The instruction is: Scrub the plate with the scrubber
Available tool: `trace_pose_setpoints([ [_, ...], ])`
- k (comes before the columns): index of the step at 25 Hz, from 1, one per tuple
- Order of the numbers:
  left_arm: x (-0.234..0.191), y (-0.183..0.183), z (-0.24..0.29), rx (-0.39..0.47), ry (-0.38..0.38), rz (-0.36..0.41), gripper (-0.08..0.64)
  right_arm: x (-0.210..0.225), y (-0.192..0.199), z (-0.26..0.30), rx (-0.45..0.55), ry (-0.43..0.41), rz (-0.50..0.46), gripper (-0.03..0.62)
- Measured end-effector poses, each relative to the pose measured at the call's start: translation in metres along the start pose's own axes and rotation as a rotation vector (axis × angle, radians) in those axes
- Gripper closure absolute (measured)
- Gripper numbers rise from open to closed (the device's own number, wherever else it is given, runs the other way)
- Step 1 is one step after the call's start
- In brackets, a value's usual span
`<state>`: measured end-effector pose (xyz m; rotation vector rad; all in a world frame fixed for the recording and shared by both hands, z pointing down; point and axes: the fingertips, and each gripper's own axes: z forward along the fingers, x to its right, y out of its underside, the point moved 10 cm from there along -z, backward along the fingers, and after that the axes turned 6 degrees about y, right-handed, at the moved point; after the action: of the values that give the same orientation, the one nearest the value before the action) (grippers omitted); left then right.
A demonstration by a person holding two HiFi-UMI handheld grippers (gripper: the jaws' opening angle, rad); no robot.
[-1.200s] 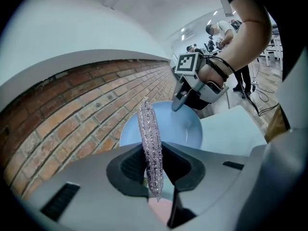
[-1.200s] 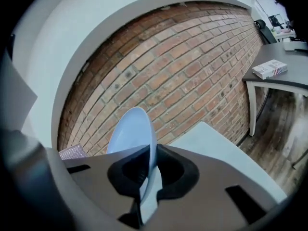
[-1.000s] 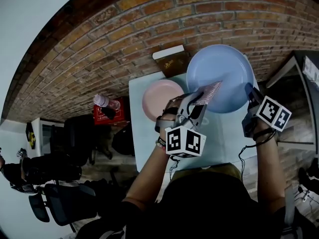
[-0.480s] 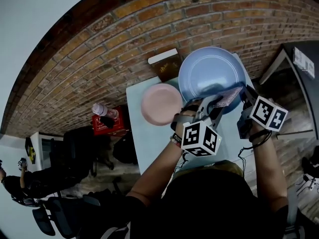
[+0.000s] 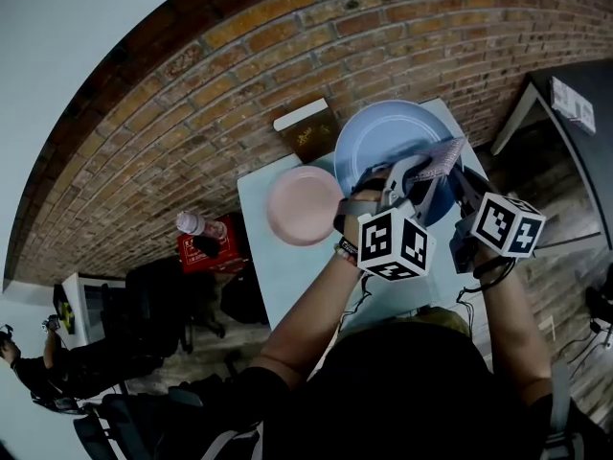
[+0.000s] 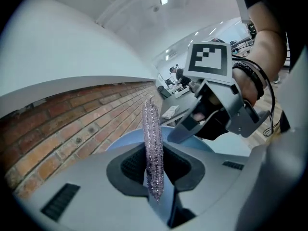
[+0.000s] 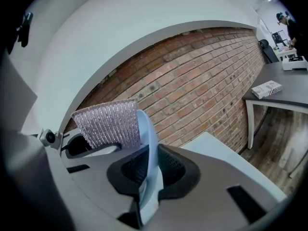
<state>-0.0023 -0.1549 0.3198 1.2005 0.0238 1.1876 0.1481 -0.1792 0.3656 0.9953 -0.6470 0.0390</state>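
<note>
One glittery scrubber [image 5: 436, 156] against tilted blue plate [image 5: 383, 137].

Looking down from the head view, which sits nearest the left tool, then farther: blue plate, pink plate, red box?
1. Large round blue plate, right beside the left tool.
2. Small round pink plate, on the table to its left.
3. Red box, off the table, far left.

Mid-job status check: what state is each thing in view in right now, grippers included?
left gripper: shut on the scrubber.
right gripper: shut on the rim of the blue plate.
scrubber: upright, at the blue plate's face.
blue plate: tipped up, held by one edge.
pink plate: flat on the table, untouched.
</note>
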Motion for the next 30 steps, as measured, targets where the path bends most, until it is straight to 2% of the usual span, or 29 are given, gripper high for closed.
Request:
trace_pose_setpoints([
  [5, -0.01, -0.002, 0.002, -0.015, -0.032, -0.003, 0.48, 0.0, 0.007, -0.003, 0.001, -0.03, 0.038, 0.541],
  [13, -0.037, 0.008, -0.01, -0.064, -0.139, -0.011, 0.48, -0.004, 0.012, -0.008, -0.008, -0.1, 0.085, 0.541],
  [19, -0.058, 0.024, -0.028, -0.118, -0.206, -0.031, 0.48, 0.001, 0.001, -0.012, 0.026, -0.114, 0.139, 0.538],
  [24, -0.063, 0.033, -0.044, -0.151, -0.231, -0.044, 0.48, 0.007, -0.01, -0.016, 0.064, -0.129, 0.21, 0.532],
  [30, -0.047, 0.035, -0.055, -0.164, -0.208, -0.028, 0.48, 0.016, -0.025, -0.021, 0.115, -0.12, 0.266, 0.528],
])
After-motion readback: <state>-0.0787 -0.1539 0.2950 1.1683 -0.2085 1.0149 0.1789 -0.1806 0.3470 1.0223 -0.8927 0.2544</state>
